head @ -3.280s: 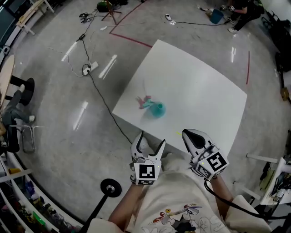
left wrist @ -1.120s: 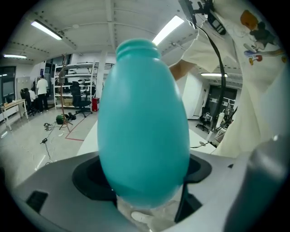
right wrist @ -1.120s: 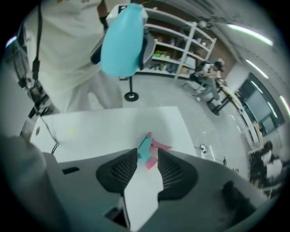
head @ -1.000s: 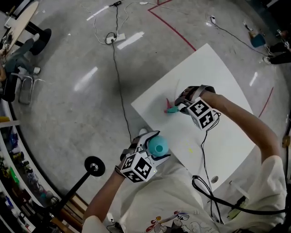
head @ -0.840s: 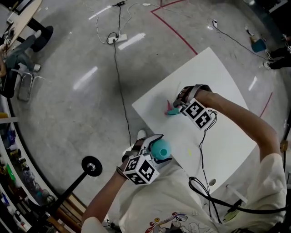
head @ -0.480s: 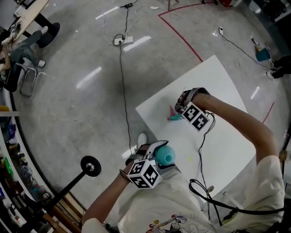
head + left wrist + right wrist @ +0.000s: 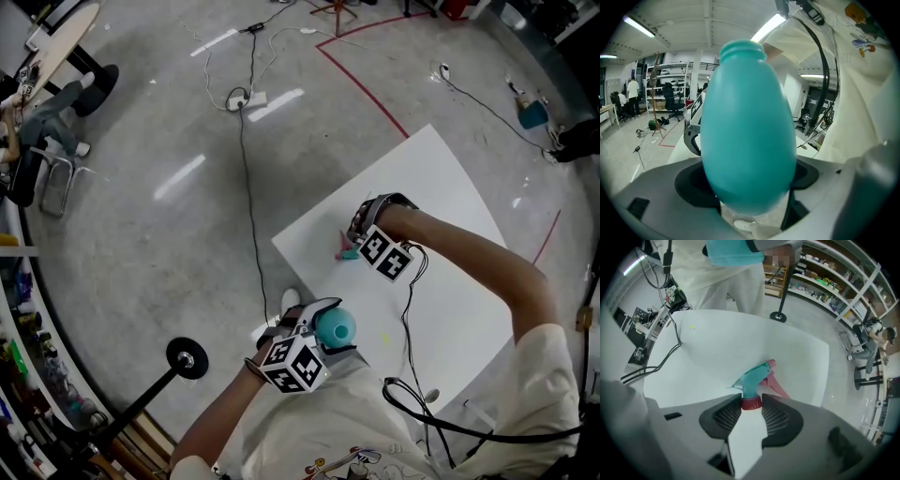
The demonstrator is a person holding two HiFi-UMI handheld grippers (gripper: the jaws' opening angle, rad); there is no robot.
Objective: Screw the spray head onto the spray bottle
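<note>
A teal egg-shaped spray bottle [image 7: 335,326] stands upright in my left gripper [image 7: 314,330], off the near edge of the white table [image 7: 450,216] and close to my body. It fills the left gripper view, the bottle [image 7: 747,126] with its open neck at the top and the left gripper [image 7: 750,197] shut round its lower part. The teal spray head [image 7: 349,251] with a pink trigger lies at the table's left side under my right gripper [image 7: 361,234]. In the right gripper view, my right gripper [image 7: 751,402] is shut on the red collar of the spray head [image 7: 754,376].
A black cable [image 7: 405,309] trails from the right gripper across the table. On the floor are a long cable [image 7: 246,187], a round-based stand [image 7: 186,358] near my left side, a red tape line [image 7: 366,84] and a chair [image 7: 47,169] at far left.
Since the earliest frame the bottle left the table and is held near my body by the left gripper; the right arm reached out to the spray head. Over the last second both hardly move.
</note>
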